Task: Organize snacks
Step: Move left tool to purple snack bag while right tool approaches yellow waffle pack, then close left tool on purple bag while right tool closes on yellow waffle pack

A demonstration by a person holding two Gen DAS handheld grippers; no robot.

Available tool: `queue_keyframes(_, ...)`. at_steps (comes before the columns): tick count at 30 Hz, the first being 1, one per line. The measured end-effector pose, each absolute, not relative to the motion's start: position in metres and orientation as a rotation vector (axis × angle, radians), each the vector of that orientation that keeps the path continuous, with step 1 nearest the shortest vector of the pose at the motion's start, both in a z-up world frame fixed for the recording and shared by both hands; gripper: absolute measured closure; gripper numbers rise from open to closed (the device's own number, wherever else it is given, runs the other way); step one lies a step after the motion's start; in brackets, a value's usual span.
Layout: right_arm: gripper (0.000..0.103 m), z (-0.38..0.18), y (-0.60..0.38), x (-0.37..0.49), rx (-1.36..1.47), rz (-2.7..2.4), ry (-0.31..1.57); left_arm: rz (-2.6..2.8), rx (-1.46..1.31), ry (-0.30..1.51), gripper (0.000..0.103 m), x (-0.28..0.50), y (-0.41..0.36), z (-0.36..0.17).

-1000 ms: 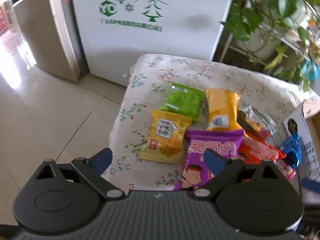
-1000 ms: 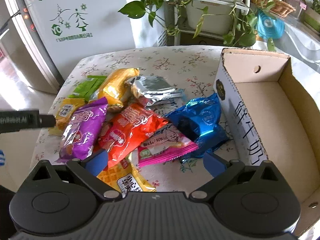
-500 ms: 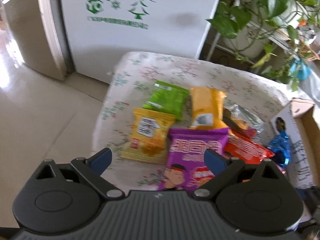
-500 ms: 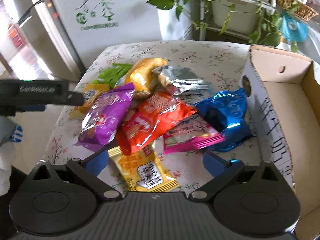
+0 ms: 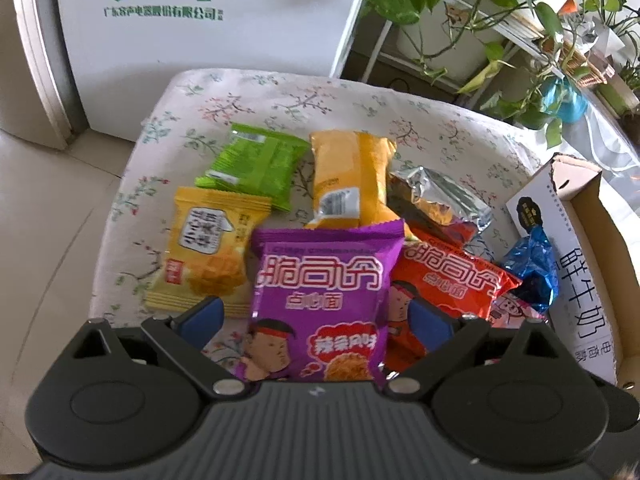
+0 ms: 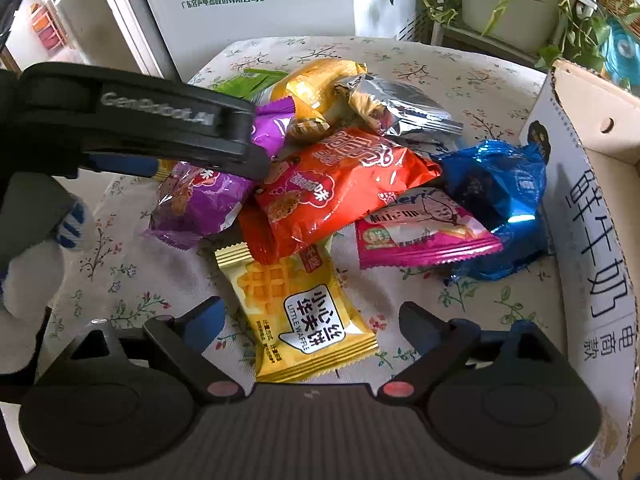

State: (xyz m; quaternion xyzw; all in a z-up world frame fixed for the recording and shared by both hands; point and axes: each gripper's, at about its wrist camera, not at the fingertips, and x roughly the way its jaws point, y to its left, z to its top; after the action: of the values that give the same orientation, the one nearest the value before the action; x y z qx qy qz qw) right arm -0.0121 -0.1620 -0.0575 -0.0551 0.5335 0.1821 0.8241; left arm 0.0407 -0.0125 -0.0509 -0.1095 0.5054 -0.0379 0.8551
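Two yellow waffle packets (image 6: pixel 304 312), one cardboard box (image 6: pixel 580 208)

A home: fridge (image 5: pixel 36 60), potted plants (image 5: pixel 460 4), floral tablecloth (image 5: pixel 280 96).

Nine snack packets (image 6: pixel 344 188), one box (image 6: pixel 592 216)

Bright daylight, wrapper glare, fisheye-bent edges
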Motion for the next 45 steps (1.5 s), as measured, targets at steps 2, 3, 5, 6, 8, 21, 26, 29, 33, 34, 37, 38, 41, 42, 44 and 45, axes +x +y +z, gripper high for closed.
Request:
queue_keyframes(2,0.009,-0.06,-0.161,-0.012,-0.126,0.377,1.129,-0.081,-0.233,1.065,0.005,0.043,-0.014,-0.055)
queue_keyframes(3,0.009,-0.06,-0.16,-0.013,-0.138,0.374,1.121,-0.08,-0.236,1.062,0.005,0.043,-0.014,-0.057)
queue_keyframes(5,0.011,-0.061,-0.159,-0.013,-0.15,0.373,1.113,-0.077,-0.246,1.055,0.005,0.043,-0.013,-0.059)
queue_keyframes(6,0.012,-0.06,-0.158,-0.013,-0.155,0.371,1.11,-0.07,-0.244,1.049,0.006,0.043,-0.012,-0.06)
queue_keyframes(8,0.016,-0.059,-0.157,-0.015,-0.182,0.366,1.097,-0.052,-0.227,1.043,0.009,0.041,-0.01,-0.06)
queue_keyframes(21,0.041,-0.054,-0.155,-0.027,-0.23,0.407,1.067,-0.063,-0.136,1.045,0.037,0.018,0.003,-0.055)
queue_keyframes(26,0.037,-0.057,-0.153,-0.025,-0.225,0.402,1.067,-0.046,-0.102,1.072,0.027,0.019,0.002,-0.066)
queue_keyframes(29,0.026,-0.06,-0.149,-0.025,-0.232,0.414,1.065,-0.038,-0.024,1.051,0.016,0.02,-0.007,-0.072)
queue_keyframes(33,0.017,-0.063,-0.145,-0.03,-0.25,0.424,1.051,-0.012,0.014,1.041,0.0,0.021,-0.014,-0.079)
queue_keyframes(34,0.015,-0.064,-0.145,-0.03,-0.252,0.423,1.051,-0.008,-0.002,1.039,0.0,0.021,-0.012,-0.079)
queue_keyframes(37,0.005,-0.067,-0.147,-0.028,-0.248,0.395,1.049,-0.004,-0.007,1.045,0.0,0.024,-0.011,-0.079)
queue_keyframes(38,0.003,-0.069,-0.15,-0.026,-0.229,0.375,1.059,-0.004,-0.009,1.044,0.0,0.025,-0.01,-0.08)
queue_keyframes(41,0.0,-0.071,-0.156,-0.023,-0.21,0.352,1.062,-0.005,-0.008,1.035,0.0,0.023,-0.01,-0.081)
queue_keyframes(42,0.0,-0.071,-0.156,-0.023,-0.21,0.351,1.061,-0.004,-0.006,1.03,0.0,0.022,-0.01,-0.081)
queue_keyframes(44,0.0,-0.071,-0.155,-0.022,-0.215,0.347,1.06,-0.001,-0.007,1.028,0.0,0.022,-0.011,-0.081)
queue_keyframes(45,0.0,-0.071,-0.155,-0.022,-0.217,0.347,1.062,-0.002,-0.008,1.033,0.0,0.022,-0.01,-0.08)
